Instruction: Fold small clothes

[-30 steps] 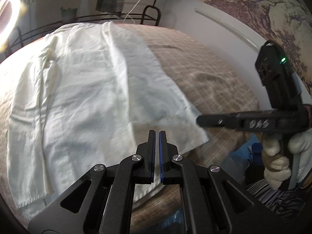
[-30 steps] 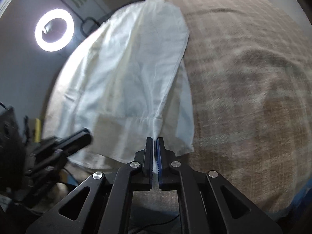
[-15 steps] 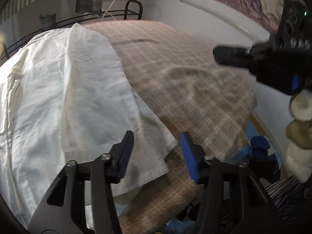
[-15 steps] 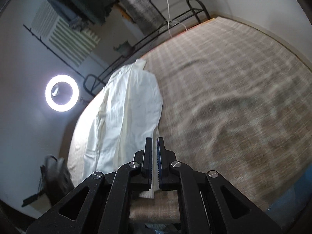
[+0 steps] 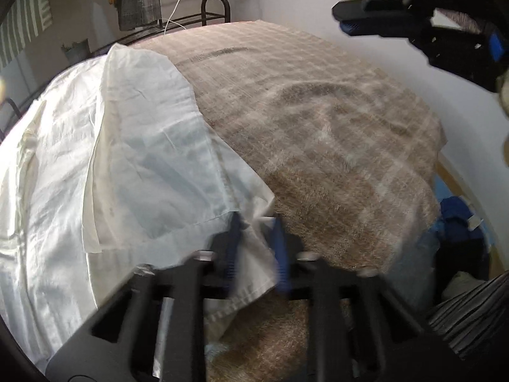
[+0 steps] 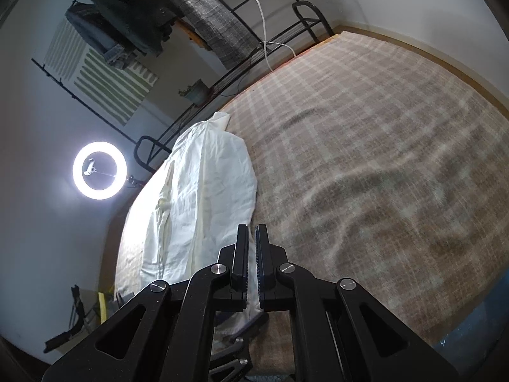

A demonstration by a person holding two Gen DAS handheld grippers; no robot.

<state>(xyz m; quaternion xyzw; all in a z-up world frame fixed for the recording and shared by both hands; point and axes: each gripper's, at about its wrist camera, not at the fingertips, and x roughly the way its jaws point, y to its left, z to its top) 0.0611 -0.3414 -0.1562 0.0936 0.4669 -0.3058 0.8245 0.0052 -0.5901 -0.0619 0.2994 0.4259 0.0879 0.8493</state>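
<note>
White garment (image 5: 121,159) between left tool (image 5: 254,229).

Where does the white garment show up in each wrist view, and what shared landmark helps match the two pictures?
Left wrist: the white garment fills the left half, its near corner between the left gripper's blurred fingers.
Right wrist: it lies left of centre, running down behind the right gripper.
Shared landmark: the plaid blanket beneath it.
</note>
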